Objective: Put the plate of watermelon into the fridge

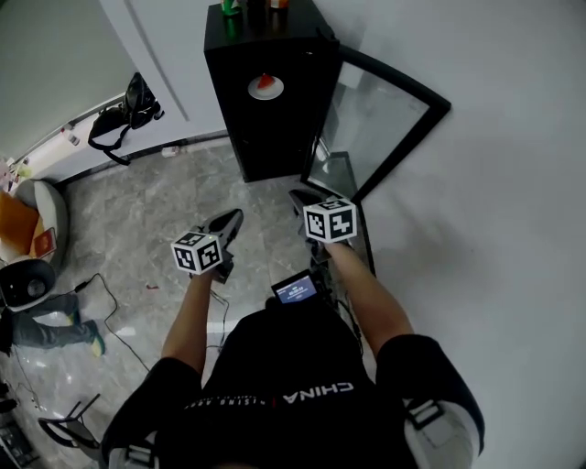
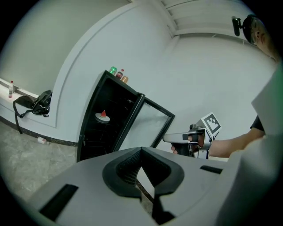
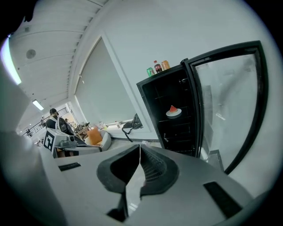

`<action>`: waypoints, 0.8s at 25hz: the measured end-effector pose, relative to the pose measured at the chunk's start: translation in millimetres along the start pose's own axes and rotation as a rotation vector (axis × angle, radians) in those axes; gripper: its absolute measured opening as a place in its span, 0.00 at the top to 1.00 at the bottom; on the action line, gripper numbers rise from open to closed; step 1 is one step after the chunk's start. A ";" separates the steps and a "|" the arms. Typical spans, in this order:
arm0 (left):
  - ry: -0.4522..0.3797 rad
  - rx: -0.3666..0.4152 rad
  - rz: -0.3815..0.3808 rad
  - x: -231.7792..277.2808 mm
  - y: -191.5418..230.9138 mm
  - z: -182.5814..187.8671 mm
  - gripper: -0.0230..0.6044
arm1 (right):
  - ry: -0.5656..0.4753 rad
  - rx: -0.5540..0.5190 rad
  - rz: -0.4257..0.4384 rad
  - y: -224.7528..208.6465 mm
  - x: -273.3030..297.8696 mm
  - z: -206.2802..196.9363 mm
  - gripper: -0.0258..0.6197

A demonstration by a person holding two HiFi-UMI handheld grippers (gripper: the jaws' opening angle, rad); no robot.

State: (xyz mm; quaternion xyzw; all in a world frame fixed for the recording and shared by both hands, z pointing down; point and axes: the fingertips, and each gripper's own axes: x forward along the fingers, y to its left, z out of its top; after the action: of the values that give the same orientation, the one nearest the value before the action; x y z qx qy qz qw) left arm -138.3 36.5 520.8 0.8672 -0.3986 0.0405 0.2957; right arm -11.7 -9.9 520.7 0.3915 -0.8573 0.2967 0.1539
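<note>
The white plate with a red watermelon wedge (image 1: pixel 265 86) rests on a shelf inside the black fridge (image 1: pixel 275 137), whose glass door (image 1: pixel 380 124) stands swung open to the right. Both grippers hang in the air in front of the fridge, well short of it. My left gripper (image 1: pixel 228 221) is shut and holds nothing; its view shows the plate (image 2: pixel 103 116) far ahead beyond the closed jaws (image 2: pixel 141 152). My right gripper (image 1: pixel 301 197) is shut and holds nothing too, near the door's lower edge; the plate (image 3: pixel 173 111) lies ahead of its jaws (image 3: pixel 140 149).
Several bottles (image 1: pixel 249 7) stand on top of the fridge. A black bag (image 1: pixel 126 112) hangs on the wall ledge at left. A chair with an orange cushion (image 1: pixel 26 229) and another person's legs (image 1: pixel 48 332) are at far left. Cables (image 1: pixel 110 307) trail over the marble floor.
</note>
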 end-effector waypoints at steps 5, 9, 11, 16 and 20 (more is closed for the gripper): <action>-0.002 0.011 0.001 -4.8 -24.8 -13.1 0.94 | 0.001 -0.021 0.019 7.7 -24.9 -14.0 0.93; -0.012 0.028 0.030 10.4 -42.7 -14.7 0.94 | -0.015 -0.041 -0.001 -6.4 -46.0 -12.7 0.93; -0.013 0.043 0.043 22.9 -54.2 -13.8 0.94 | -0.028 -0.042 -0.016 -15.9 -57.6 -11.4 0.93; -0.021 0.059 0.044 54.1 -88.1 -6.5 0.94 | -0.035 -0.061 -0.004 -34.8 -77.1 -8.6 0.93; -0.021 0.071 0.043 70.1 -103.9 -3.9 0.94 | -0.024 -0.079 0.013 -44.6 -79.2 -6.2 0.94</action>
State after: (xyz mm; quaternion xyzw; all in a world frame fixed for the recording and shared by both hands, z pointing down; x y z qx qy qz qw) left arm -15.8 44.5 495.5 0.8688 -0.4184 0.0519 0.2597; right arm 73.7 16.8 503.5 0.3830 -0.8727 0.2589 0.1571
